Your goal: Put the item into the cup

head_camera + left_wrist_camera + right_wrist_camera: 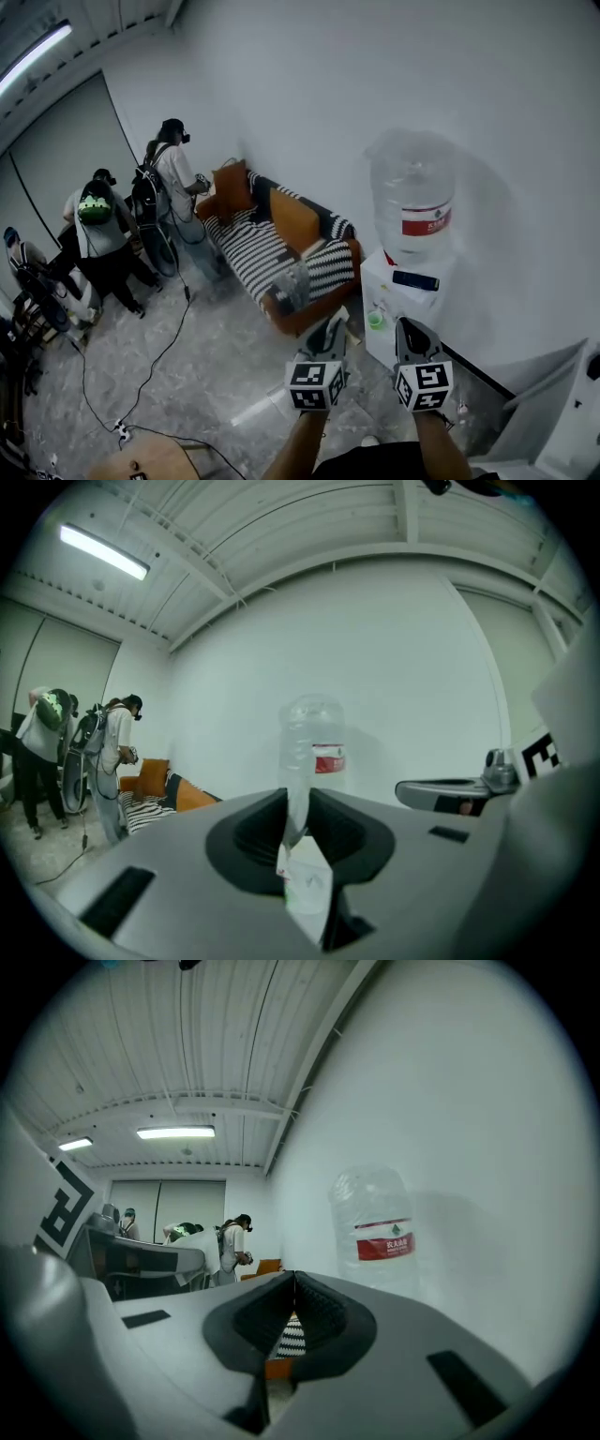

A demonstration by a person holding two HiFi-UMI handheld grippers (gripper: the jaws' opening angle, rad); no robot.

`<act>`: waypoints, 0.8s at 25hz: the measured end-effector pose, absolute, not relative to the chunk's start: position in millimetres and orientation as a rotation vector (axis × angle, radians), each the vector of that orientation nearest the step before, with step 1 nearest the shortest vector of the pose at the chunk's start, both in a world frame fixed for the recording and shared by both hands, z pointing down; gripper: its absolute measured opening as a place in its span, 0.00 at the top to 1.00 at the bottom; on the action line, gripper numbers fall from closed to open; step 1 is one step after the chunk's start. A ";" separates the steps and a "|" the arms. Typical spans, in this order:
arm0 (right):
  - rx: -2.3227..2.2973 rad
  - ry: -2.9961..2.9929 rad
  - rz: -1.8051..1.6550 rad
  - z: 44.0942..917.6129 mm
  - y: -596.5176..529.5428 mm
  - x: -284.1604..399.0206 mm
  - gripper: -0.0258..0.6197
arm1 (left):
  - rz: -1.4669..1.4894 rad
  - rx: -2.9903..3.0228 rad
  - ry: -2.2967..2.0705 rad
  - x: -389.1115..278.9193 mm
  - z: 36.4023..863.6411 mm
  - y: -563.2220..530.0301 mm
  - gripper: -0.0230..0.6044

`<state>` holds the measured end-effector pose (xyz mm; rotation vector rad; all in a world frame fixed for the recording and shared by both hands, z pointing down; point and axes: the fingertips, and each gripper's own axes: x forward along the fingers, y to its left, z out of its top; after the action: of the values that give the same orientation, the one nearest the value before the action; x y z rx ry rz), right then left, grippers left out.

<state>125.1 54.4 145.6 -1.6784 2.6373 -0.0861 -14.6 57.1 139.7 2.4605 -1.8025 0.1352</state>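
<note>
My left gripper (328, 326) is shut on the wall of a translucent plastic cup (291, 286), which it holds out in front of the striped sofa. In the left gripper view the clear wall (295, 799) stands pinched between the jaws, and a white printed piece (306, 885) shows lower in the gap. What that piece is I cannot tell. My right gripper (412, 328) is level beside it. Its jaws meet at the tips (294, 1283) with nothing between them. Both point toward a white water dispenser (405, 305) with a big bottle (412, 202) on top.
A small green cup (376, 319) sits at the dispenser's taps and a dark flat object (415, 279) lies on its top. An orange sofa (281, 244) stands along the wall. Several people (103, 234) stand at the far left, with cables (155, 366) across the floor.
</note>
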 end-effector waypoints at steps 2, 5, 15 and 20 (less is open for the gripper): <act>-1.704 2.636 -0.098 150.9 38.7 132.8 0.94 | 0.128 2.468 -1.776 -5.8 143.9 35.1 0.85; -1.707 2.654 -0.084 156.0 22.6 129.3 0.94 | 0.105 2.506 -1.732 8.7 141.7 9.8 0.85; -1.706 2.663 -0.064 156.3 -35.6 104.7 0.94 | 0.087 2.517 -1.650 5.4 155.7 -44.2 0.85; -1.716 2.671 -0.071 151.5 -62.9 86.9 0.94 | 0.068 2.499 -1.632 -15.3 151.6 -76.0 0.85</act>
<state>86.9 -62.9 151.5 -1.7155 2.6713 -0.0715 -15.3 -76.0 151.6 2.4990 -1.6323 0.0676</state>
